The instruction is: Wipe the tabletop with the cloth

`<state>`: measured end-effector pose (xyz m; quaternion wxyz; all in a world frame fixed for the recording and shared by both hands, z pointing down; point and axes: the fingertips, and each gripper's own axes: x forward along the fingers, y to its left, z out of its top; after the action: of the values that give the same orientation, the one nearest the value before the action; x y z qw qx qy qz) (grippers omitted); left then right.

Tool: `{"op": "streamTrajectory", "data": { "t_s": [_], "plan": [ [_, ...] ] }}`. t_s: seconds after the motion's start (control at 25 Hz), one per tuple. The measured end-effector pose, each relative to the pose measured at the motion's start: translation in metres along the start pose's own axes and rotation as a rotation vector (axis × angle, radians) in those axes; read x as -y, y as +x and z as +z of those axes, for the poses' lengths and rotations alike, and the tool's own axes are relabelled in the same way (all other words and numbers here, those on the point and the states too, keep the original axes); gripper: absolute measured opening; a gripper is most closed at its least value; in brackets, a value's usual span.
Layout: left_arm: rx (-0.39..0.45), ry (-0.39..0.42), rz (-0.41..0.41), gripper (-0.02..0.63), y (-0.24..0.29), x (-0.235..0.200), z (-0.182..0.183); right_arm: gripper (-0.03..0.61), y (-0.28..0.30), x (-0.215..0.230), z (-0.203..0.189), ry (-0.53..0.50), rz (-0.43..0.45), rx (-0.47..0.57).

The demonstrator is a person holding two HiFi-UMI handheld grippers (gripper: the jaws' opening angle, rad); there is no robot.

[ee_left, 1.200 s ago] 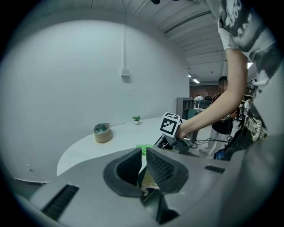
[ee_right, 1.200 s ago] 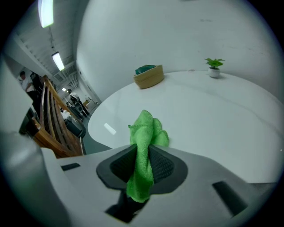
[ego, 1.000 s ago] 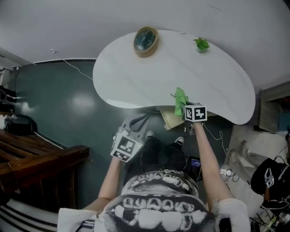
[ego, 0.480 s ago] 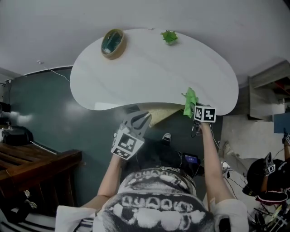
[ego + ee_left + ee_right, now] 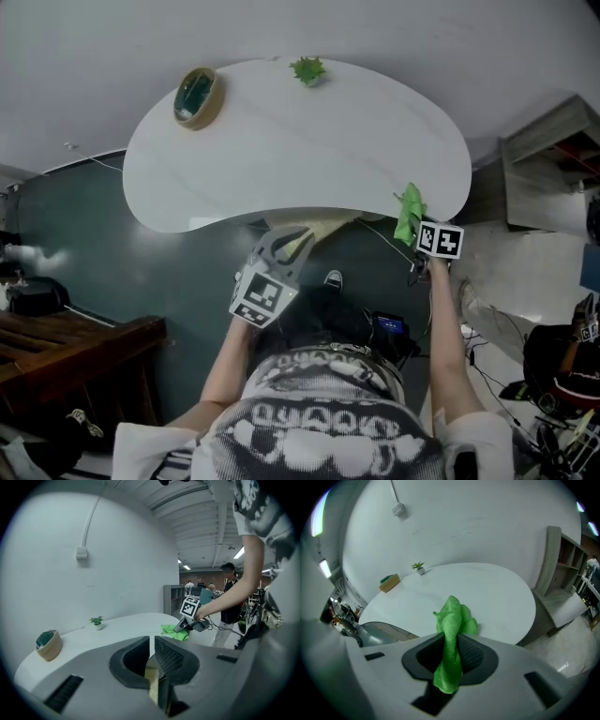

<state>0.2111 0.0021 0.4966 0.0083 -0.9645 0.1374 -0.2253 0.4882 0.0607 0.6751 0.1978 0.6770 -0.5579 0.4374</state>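
Observation:
A green cloth [image 5: 408, 213] lies bunched on the near right edge of the white kidney-shaped tabletop [image 5: 309, 141]. My right gripper [image 5: 413, 236] is shut on the cloth [image 5: 452, 634], whose free end spreads onto the tabletop [image 5: 487, 592] ahead of the jaws. My left gripper [image 5: 287, 246] hangs below the table's near edge, over the dark floor, with its jaws together and nothing between them. From the left gripper view the cloth [image 5: 174, 631] and the right gripper [image 5: 183, 625] show at the table's far side.
A round basket [image 5: 196, 96] stands at the table's far left, and a small potted plant [image 5: 307, 70] at its far edge by the white wall. A grey cabinet [image 5: 544, 159] stands right of the table. Cables and a dark wooden bench [image 5: 75, 347] lie on the floor.
The right gripper has slid the green cloth rightwards along the table's near edge. The head view has shifted, so the table sits further left. The left gripper has stayed in place.

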Motion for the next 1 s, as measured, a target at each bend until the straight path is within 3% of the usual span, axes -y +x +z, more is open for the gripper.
{"op": "streamTrajectory", "data": {
  "t_s": [0.16, 0.36, 0.6, 1.0],
  "plan": [
    [-0.012, 0.008, -0.013, 0.032, 0.007, 0.013, 0.0, 0.075, -0.008, 0.013, -0.006, 0.007, 0.002, 0.013],
    [-0.027, 0.013, 0.003, 0.032, 0.011, 0.02, 0.0, 0.075, -0.014, -0.002, -0.004, -0.013, 0.076, 0.048],
    [-0.037, -0.008, 0.038, 0.032, 0.0, 0.017, 0.001, 0.075, -0.029, -0.04, 0.002, 0.008, 0.168, 0.114],
    [-0.035, 0.015, 0.003, 0.032, -0.033, 0.018, -0.003, 0.075, -0.071, -0.115, -0.019, 0.07, 0.243, 0.184]
  ]
}}
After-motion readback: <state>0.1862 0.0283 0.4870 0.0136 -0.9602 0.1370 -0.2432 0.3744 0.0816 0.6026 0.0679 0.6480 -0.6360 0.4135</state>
